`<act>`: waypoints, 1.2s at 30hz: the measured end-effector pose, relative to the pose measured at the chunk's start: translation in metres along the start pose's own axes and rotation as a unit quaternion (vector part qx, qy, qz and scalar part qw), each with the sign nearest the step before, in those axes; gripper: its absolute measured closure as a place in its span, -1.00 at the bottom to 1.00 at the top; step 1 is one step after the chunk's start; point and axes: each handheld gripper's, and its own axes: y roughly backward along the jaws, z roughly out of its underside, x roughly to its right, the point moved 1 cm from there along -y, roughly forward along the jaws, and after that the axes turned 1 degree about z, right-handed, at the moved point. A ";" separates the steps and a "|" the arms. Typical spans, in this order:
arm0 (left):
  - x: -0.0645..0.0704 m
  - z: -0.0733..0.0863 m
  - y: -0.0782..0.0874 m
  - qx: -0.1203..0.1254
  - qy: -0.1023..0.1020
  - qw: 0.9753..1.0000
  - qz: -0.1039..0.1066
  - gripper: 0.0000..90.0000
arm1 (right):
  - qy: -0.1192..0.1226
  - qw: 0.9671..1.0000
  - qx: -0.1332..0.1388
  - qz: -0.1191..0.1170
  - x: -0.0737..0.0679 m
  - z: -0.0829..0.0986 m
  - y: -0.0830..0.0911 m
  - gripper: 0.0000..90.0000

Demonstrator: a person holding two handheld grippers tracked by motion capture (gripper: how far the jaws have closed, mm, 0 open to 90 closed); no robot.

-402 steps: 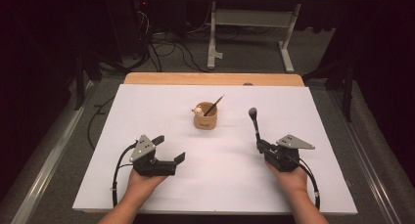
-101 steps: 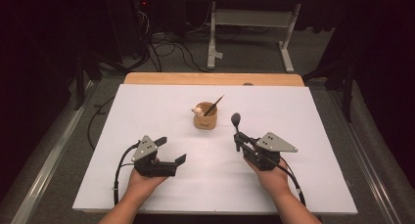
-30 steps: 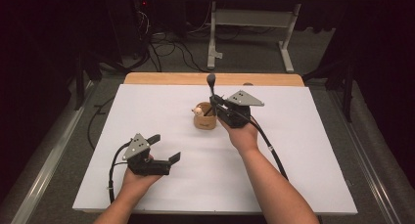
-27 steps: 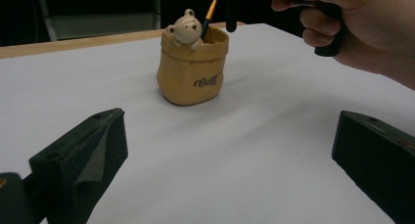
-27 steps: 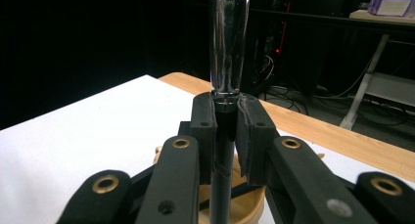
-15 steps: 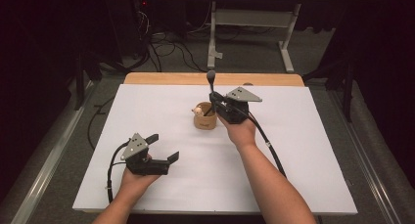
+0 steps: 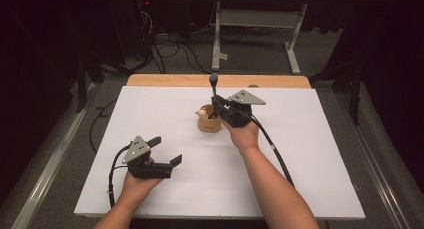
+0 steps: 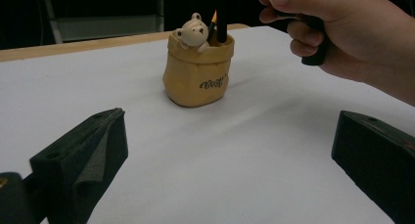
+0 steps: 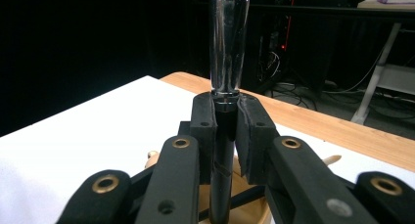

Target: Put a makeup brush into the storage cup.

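Item: black pen (image 9: pixel 226 111), clear cap uppermost. Held upright in my right claw (image 7: pixel 219 107), jaws clamped on the barrel just under the cap. In the left claw's view its lower end (image 8: pixel 221 23) already sits inside the mouth of the holder.

Item: pen holder (image 7: pixel 209 123), a tan sack-shaped pot with a small bear (image 8: pixel 194 32) at its rim. It stands near the middle of the white table (image 7: pixel 320 139), directly below my right claw. It already contains one pencil (image 8: pixel 213 19) with an orange tip, leaning.

Item: left claw (image 7: pixel 162 150), jaws wide apart, holding nothing. It rests low at the near left of the table, well apart from the holder.

Step in hand, as I judge it: seating the pen in the holder.

Handling notes:
- I should keep the barrel vertical and lower it straight, so the tip slides down beside the pencil rather than onto it.
- The holder looks light. A sideways push from my claw or the pen could tip or skid it, so I go down slowly and centred over the mouth.
- I should part my jaws only once the pen's weight rests on the bottom of the pot, and then lift straight up, clear of the cap.
- The left claw may steady the pot if it rocks.
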 end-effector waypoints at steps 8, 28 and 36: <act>0.000 0.000 0.001 0.001 0.000 1.000 0.000 -0.98 | 0.000 1.000 -0.008 -0.001 -0.001 0.006 -0.005 0.80; 0.000 0.000 0.001 -0.001 -0.004 1.000 0.000 -0.97 | -0.009 0.999 -0.031 -0.001 -0.002 0.022 -0.009 0.80; 0.001 0.000 0.001 0.002 -0.004 1.000 0.001 -0.97 | -0.012 0.999 -0.038 0.004 0.003 0.030 -0.008 0.80</act>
